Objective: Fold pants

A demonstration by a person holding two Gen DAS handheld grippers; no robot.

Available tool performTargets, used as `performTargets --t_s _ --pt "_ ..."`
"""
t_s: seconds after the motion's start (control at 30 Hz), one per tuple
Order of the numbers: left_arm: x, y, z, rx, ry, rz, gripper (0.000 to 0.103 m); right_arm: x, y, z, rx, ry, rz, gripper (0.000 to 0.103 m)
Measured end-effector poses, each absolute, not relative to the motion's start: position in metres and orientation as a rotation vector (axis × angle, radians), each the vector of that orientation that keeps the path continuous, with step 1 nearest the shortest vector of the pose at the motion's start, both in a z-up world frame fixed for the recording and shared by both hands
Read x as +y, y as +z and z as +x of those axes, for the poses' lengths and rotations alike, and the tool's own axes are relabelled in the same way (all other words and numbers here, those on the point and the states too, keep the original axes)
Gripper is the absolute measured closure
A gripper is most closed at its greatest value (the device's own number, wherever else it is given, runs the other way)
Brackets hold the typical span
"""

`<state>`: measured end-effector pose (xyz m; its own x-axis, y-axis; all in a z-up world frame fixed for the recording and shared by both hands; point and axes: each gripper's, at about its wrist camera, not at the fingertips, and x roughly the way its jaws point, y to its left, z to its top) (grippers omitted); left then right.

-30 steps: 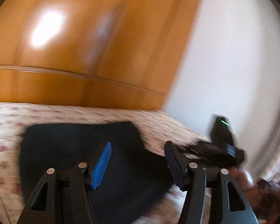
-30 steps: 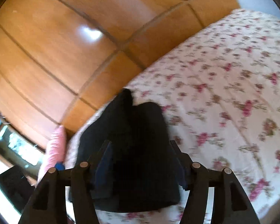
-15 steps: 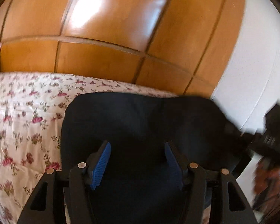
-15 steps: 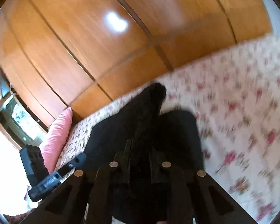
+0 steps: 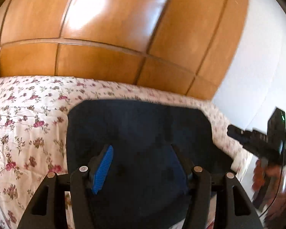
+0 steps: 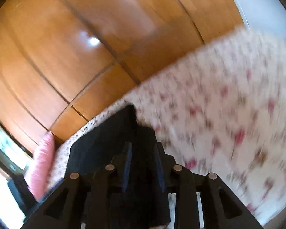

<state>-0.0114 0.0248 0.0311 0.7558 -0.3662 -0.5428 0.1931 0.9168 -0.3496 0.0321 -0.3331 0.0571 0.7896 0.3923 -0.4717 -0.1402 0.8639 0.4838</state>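
The dark navy pants lie folded in a flat block on the floral bedspread. My left gripper is open just above their near part, with nothing between its fingers. My right gripper is shut on a fold of the pants at their near edge; the cloth rises between its fingers. The right gripper's body also shows at the right of the left wrist view, beside the pants' right edge.
A wooden panelled wall runs behind the bed. A white wall stands at the right. A pink pillow lies at the bed's end, left in the right wrist view. The bedspread stretches to the right.
My right gripper has closed on the pants' edge and is swinging with them; its view is blurred. My left gripper has moved over the pants and stays open.
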Motion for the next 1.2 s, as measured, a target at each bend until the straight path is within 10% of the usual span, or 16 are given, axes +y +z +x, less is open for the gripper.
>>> performTargets --t_s 0.37,0.53,0.77,0.97,1.2 --pt "-0.006 -0.001 0.058 0.788 -0.189 -0.045 0.039 -0.209 0.045 0.111 0.751 0.307 -0.036 0.076" --pt "0.010 -0.014 0.045 0.695 -0.251 -0.102 0.040 -0.263 0.002 0.127 0.804 0.273 0.248 0.102" --pt "0.012 -0.007 0.036 0.692 -0.247 -0.114 0.040 -0.269 0.003 0.118 0.773 0.283 0.292 0.103" --pt "0.008 -0.002 0.005 0.668 -0.165 -0.076 0.037 -0.243 0.035 0.053 0.671 0.337 0.153 0.058" --pt "0.007 -0.001 -0.011 0.676 -0.154 -0.063 0.037 -0.227 0.009 0.012 0.708 0.351 0.026 0.057"
